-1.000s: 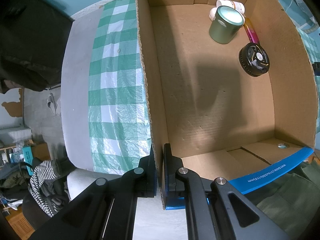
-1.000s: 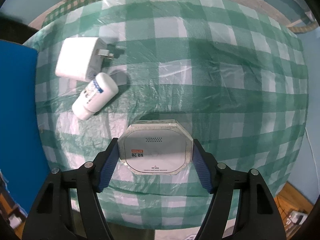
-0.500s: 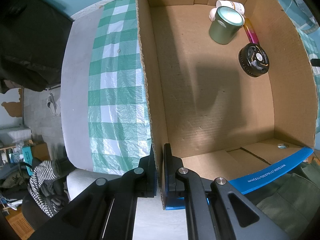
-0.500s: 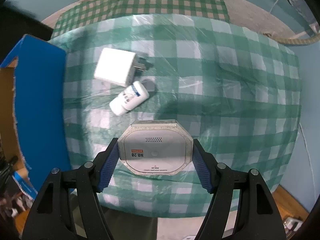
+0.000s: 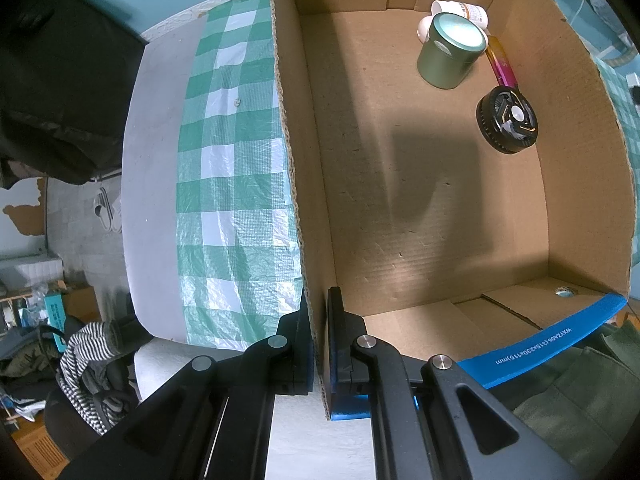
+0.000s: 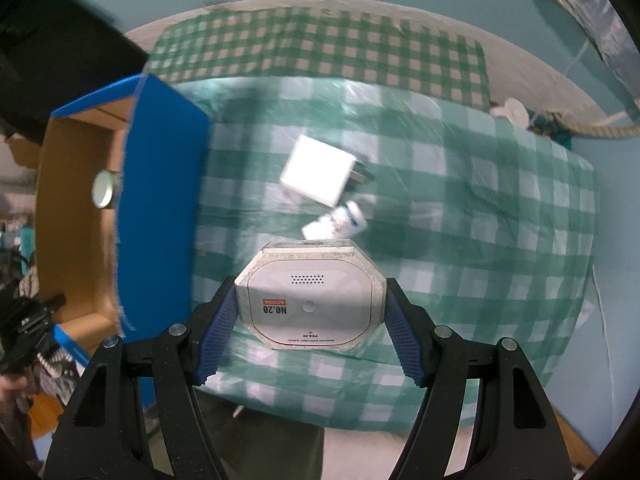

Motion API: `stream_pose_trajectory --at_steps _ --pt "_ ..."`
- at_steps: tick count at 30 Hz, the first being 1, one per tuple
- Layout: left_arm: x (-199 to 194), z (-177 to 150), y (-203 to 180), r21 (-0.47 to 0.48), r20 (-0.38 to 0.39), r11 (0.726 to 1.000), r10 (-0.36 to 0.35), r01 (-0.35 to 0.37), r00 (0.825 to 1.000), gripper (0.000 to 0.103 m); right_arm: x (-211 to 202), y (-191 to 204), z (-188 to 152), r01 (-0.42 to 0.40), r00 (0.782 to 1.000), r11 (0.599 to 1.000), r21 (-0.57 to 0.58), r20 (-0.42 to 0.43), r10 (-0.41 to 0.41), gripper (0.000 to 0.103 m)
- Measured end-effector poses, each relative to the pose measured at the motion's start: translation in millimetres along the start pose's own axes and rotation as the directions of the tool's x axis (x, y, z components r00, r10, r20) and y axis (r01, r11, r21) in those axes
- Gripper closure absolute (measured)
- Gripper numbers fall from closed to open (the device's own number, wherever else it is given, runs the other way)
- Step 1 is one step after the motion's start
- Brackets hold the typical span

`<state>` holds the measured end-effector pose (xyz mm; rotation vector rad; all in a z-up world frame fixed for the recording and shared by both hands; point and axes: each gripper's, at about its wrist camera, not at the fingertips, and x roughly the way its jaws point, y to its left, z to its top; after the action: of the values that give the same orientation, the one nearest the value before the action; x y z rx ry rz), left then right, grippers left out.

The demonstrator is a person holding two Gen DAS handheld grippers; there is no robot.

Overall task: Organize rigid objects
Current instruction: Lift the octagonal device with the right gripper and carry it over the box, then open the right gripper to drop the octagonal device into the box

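Left gripper (image 5: 318,344) points straight down, jaws pinched together on the near end of the cardboard box's (image 5: 420,208) left wall; one finger sits outside the wall, the other inside. Right gripper (image 6: 310,322) also points steeply down, its blue pads (image 6: 214,336) clamped on the two sides of a white octagonal device (image 6: 310,306) printed "NO.20". The device is held in the air above the checked cloth (image 6: 460,248).

Box interior, left wrist view: a green tin (image 5: 450,50), a white bottle (image 5: 460,10) behind it, a pink-and-gold stick (image 5: 502,64) and a black round fan (image 5: 507,119) are grouped in the far right corner. The rest of the floor is bare, with shadow across the middle. The blue-faced near flap (image 5: 536,346) lies folded out. Left of the box there is a strip of cloth, then the table edge.

Right wrist view: a white plug adapter (image 6: 318,176) and a small white bottle (image 6: 336,224) lie on the cloth beyond the held device, close together; contact cannot be told through the blur. The box stands at the left, blue outer wall towards the gripper.

Against the frame one second back: left gripper and box contents are unchanged. The right gripper has risen with the device in the same grip; adapter and bottle look smaller and farther, and the box mouth is now in view.
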<state>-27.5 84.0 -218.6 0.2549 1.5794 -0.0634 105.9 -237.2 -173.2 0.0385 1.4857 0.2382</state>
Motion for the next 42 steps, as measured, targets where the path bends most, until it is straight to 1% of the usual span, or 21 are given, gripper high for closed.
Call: stream_pose_trajectory --at_steps 10,17,20,32,38,42 --pt "-1 -1 -1 0.003 0.0 1.0 0.003 -0.003 1.0 0.098 -16 47 21 -0.012 0.999 0.993 -0.115 0.031 0.015 0.032" --pt "-1 0 -1 0.003 0.0 1.0 0.004 -0.004 1.0 0.098 -22 84 36 -0.034 0.998 0.98 -0.197 0.05 0.044 0.032" --pt "-1 0 -1 0.004 0.001 1.0 0.004 -0.004 1.0 0.098 -23 98 41 -0.027 0.998 0.973 -0.23 0.056 0.04 0.032" --pt "-4 3 0 -0.002 0.003 1.0 0.005 -0.005 1.0 0.098 -8 141 54 -0.013 0.999 0.942 -0.336 0.034 0.026 0.032" --pt "-4 3 0 -0.002 0.002 1.0 0.004 -0.004 1.0 0.098 -1 160 55 0.001 0.999 0.917 -0.399 0.031 0.013 0.032" --pt "-3 3 1 -0.003 0.002 1.0 0.005 -0.005 1.0 0.098 8 168 55 0.02 1.0 0.902 -0.431 0.026 -0.01 0.032"
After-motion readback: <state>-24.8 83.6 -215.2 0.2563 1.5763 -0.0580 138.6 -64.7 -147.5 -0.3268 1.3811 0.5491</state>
